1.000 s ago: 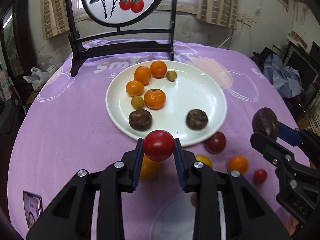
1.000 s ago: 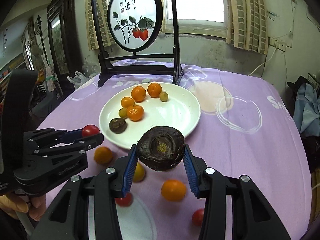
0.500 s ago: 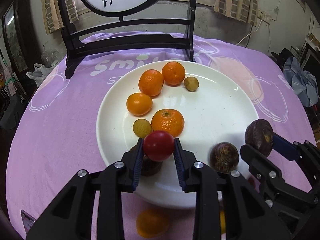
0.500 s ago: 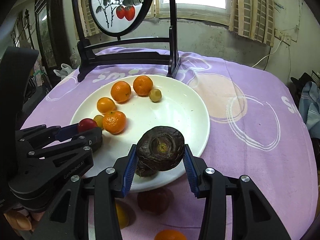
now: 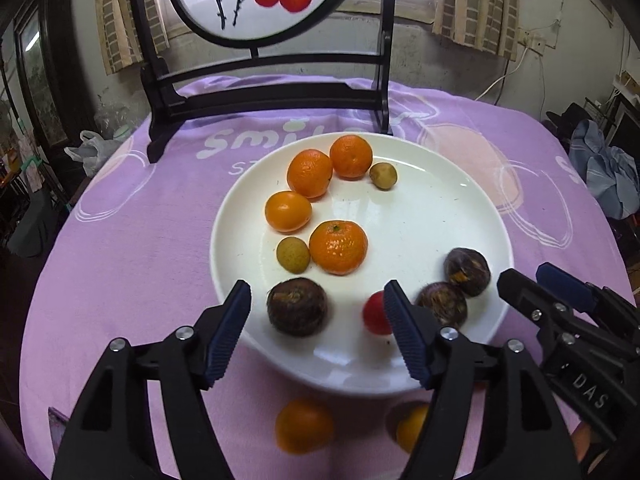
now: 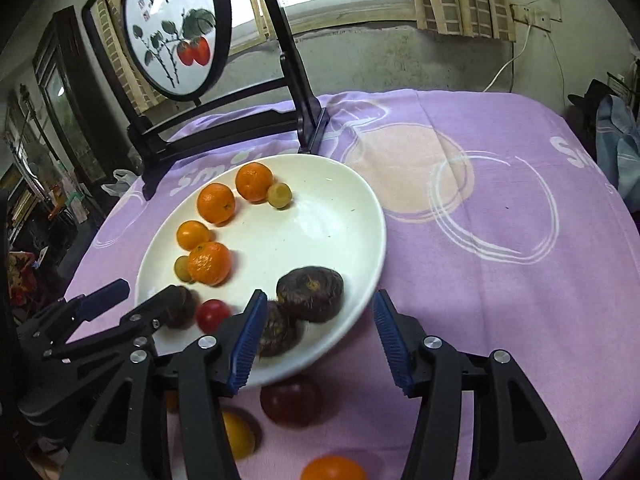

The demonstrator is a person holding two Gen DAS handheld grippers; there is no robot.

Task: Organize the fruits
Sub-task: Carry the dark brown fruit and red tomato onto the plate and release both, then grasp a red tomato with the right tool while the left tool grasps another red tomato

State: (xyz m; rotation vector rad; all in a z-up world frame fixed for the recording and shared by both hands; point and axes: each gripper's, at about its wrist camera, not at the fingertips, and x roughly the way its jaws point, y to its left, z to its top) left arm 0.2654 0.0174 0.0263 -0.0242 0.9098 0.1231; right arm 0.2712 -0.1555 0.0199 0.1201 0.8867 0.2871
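Purple tablecloth (image 5: pixel 132 240) fills both frames, and the big white plate (image 5: pixel 440 200) sits centre, the collecting spot for the fruit. On its upper left arc, four mandarins and two small yellow-green fruits are grouped by kind, which looks deliberate.

Down at the lower edge, the left gripper (image 5: pixel 318 330) is letting go: jaws opening, nothing between the pads, and the red tomato (image 5: pixel 374 314) lies on the plate just beside its right finger, blurred, probably dropping or rolling. A dark brown fruit (image 5: pixel 297 306) sits in the gap beyond the fingers, untouched.

The right gripper (image 6: pixel 320 338) is opening too, pads clear; its dark fruit (image 6: pixel 311 288) rests on the plate's near rim beside another dark one (image 6: pixel 278 330), so the browns cluster together.

The right wrist view reveals a dark red tomato (image 6: pixel 290 400) on the cloth below the plate, hidden from the left; both views show stray orange fruit (image 5: pixel 304 424) waiting there.
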